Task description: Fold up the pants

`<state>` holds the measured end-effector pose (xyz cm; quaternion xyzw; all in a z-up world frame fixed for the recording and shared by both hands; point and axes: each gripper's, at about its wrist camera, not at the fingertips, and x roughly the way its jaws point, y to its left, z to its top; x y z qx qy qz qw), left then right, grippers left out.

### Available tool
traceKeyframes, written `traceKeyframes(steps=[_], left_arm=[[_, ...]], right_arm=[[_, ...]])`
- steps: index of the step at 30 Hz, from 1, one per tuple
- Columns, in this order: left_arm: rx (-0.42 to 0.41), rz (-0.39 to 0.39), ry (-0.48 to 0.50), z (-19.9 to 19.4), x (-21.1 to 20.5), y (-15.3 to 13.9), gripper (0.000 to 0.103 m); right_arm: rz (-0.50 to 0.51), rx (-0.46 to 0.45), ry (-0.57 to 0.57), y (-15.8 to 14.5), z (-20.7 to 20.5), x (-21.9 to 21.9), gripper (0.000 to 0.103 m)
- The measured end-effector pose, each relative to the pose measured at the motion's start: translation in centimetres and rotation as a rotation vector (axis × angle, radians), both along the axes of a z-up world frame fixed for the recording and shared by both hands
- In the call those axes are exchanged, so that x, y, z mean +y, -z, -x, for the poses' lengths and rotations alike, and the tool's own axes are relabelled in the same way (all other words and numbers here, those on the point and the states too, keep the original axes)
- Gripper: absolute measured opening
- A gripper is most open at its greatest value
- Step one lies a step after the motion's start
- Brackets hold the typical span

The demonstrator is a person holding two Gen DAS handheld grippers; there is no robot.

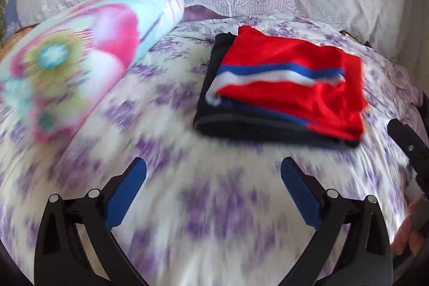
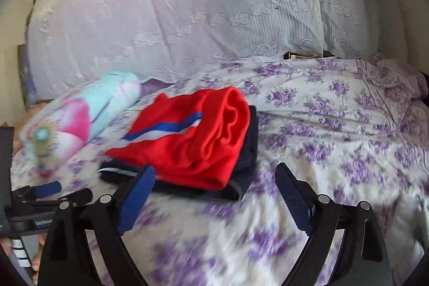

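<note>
Red pants (image 1: 292, 87) with a blue and white stripe lie folded on top of a folded dark navy garment (image 1: 214, 109), on the bed. My left gripper (image 1: 213, 161) is open, just short of the stack's near edge, with only bedsheet between its blue pads. In the right wrist view the red pants (image 2: 193, 141) lie just ahead and slightly left. My right gripper (image 2: 215, 166) is open, its left finger (image 2: 136, 203) overlapping the navy garment's (image 2: 249, 152) near edge in the picture; nothing is gripped. The left gripper (image 2: 69, 190) shows at the lower left, the right gripper (image 1: 414, 122) at the far right.
A bright flowered pillow (image 1: 80, 55) lies left of the stack. The bed (image 2: 335, 141) has a white sheet with purple flowers. A lace curtain (image 2: 187, 4) hangs behind it. A small dark box (image 2: 303, 55) sits at the bed's far edge. A person's hand (image 1: 407, 232) holds a gripper.
</note>
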<state>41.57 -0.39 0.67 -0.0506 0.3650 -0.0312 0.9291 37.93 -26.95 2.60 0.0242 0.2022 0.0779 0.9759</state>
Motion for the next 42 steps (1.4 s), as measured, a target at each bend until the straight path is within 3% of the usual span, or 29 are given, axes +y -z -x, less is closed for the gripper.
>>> traceKeyframes(steps=[3, 6, 8, 13, 17, 24, 28, 33, 42], left_arm=[[-0.036, 0.010, -0.004, 4.7, 0.6, -0.6, 0.098], [-0.088, -0.033, -0.018, 8.8, 0.9, -1.5, 0.098], [-0.112, -0.052, -0.016, 11.3, 1.0, -1.9, 0.098], [-0.181, -0.107, 0.018, 16.8, 1.3, -2.9, 0.098], [-0.239, -0.161, 0.034, 18.7, 0.9, -4.1, 0.098], [-0.260, -0.185, 0.052, 16.9, 0.6, -5.1, 0.098], [-0.215, -0.205, 0.028, 15.4, 1.2, -3.4, 0.098], [-0.151, -0.173, 0.018, 15.0, 1.4, -1.8, 0.098], [-0.204, -0.186, 0.034, 16.7, 0.7, -2.8, 0.098]], right_arm=[[-0.035, -0.008, -0.012, 0.5, 4.2, 0.0, 0.092], [-0.068, -0.025, -0.009, 0.9, 8.3, 0.2, 0.093], [-0.076, -0.062, 0.005, 1.0, 11.4, 0.6, 0.099], [0.025, -0.163, 0.059, 0.4, 17.7, 2.4, 0.099], [0.089, -0.246, 0.085, -0.4, 21.6, 3.1, 0.099], [0.032, -0.261, 0.131, -3.4, 17.5, 3.1, 0.099], [-0.027, -0.297, 0.118, -1.7, 16.8, 3.6, 0.099], [0.079, -0.321, 0.099, -0.5, 17.0, 4.3, 0.099], [0.082, -0.252, 0.093, 0.7, 17.0, 4.4, 0.099]])
